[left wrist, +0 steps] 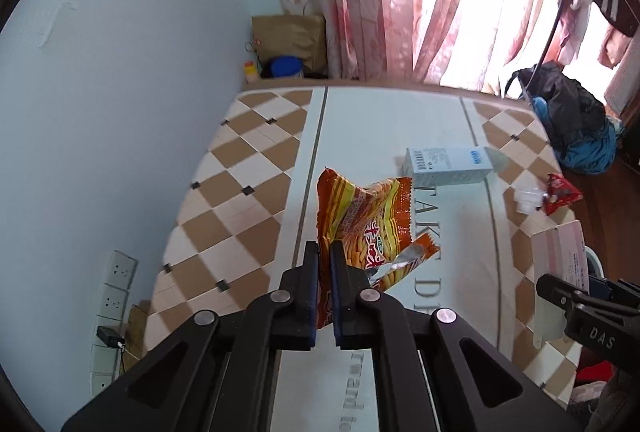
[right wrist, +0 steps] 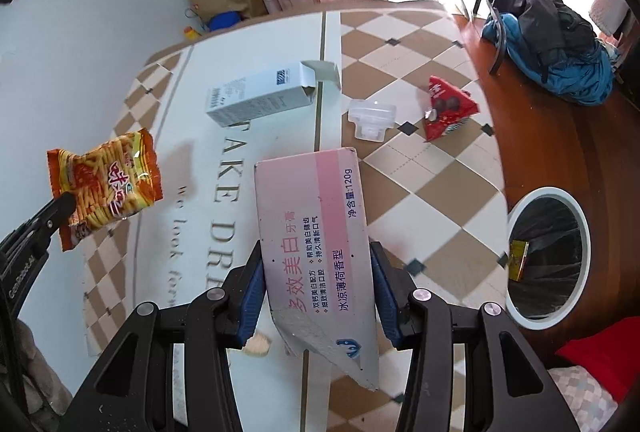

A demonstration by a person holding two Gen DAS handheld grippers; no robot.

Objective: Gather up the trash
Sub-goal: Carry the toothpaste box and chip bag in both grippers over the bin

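Left gripper [left wrist: 325, 252]: closed on an orange snack wrapper [left wrist: 366, 220], pinched by its lower edge; the wrapper stands up from the jaws, lifted clear of the worktop [left wrist: 248, 168].
Right gripper [right wrist: 316, 272]: closed on a pink and white toothpaste box [right wrist: 316, 228], clamped across its width; the box points away from the camera, raised above the worktop.
Step in hand: both pieces of trash appear picked up and are being carried; neither is in the bin yet.
Trash bin [right wrist: 576, 216]: round, white-rimmed, black liner, on the wooden floor to the right of the worktop, near the right gripper, well apart from the left. A small yellow item already lies inside.
Next move, as a judgement: swing the right gripper over the bin opening and release the box, then bring the wrapper across.
Trash left on the worktop: a white and blue carton [right wrist: 256, 96] lying on its side with its flap open, a clear plastic cap [right wrist: 370, 118] and a red wrapper [right wrist: 446, 106], all beyond the grippers.
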